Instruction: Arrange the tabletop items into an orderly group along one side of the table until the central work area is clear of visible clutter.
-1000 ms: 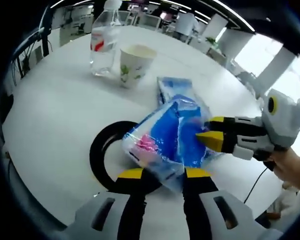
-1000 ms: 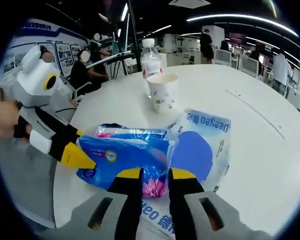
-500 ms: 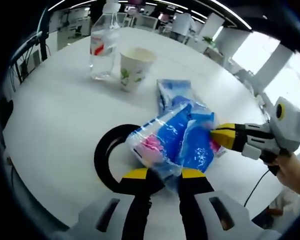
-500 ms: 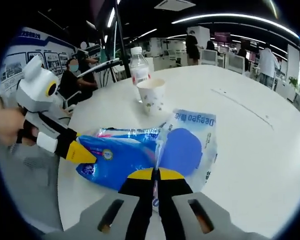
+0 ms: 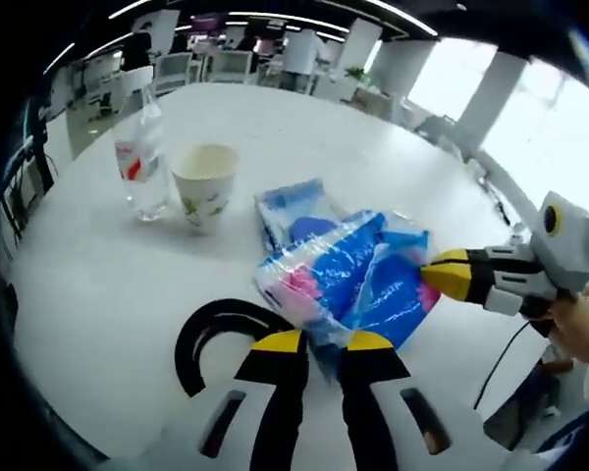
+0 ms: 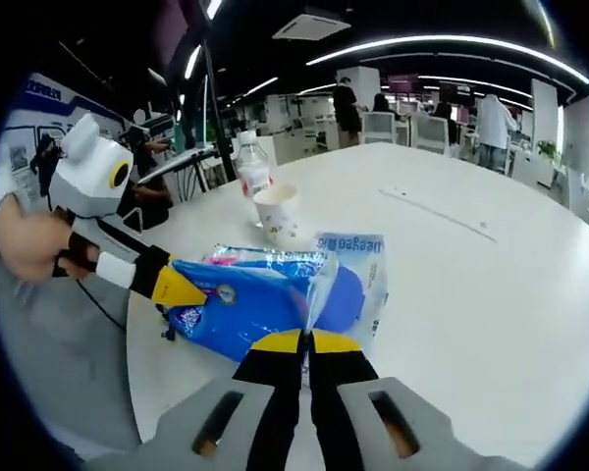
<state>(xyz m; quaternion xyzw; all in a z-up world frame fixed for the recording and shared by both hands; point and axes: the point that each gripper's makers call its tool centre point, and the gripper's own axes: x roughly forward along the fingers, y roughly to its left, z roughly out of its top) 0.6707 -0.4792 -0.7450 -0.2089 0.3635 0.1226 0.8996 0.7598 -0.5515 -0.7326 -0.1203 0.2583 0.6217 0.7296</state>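
Glossy blue-and-pink plastic packet (image 5: 348, 285) held off the white round table (image 5: 98, 294) at frame centre, pinched at opposite ends: left gripper (image 5: 314, 345) clamped on one edge, right gripper (image 6: 305, 345) on the other, presumably to carry it sideways. Long axis running gripper to gripper. Flat blue pouch (image 5: 299, 208) apparently resting beneath, near floral paper cup (image 5: 205, 183) and clear water bottle (image 5: 143, 157).

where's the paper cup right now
In the left gripper view the paper cup stands upright on the white table, just right of the water bottle and left of the blue packets.
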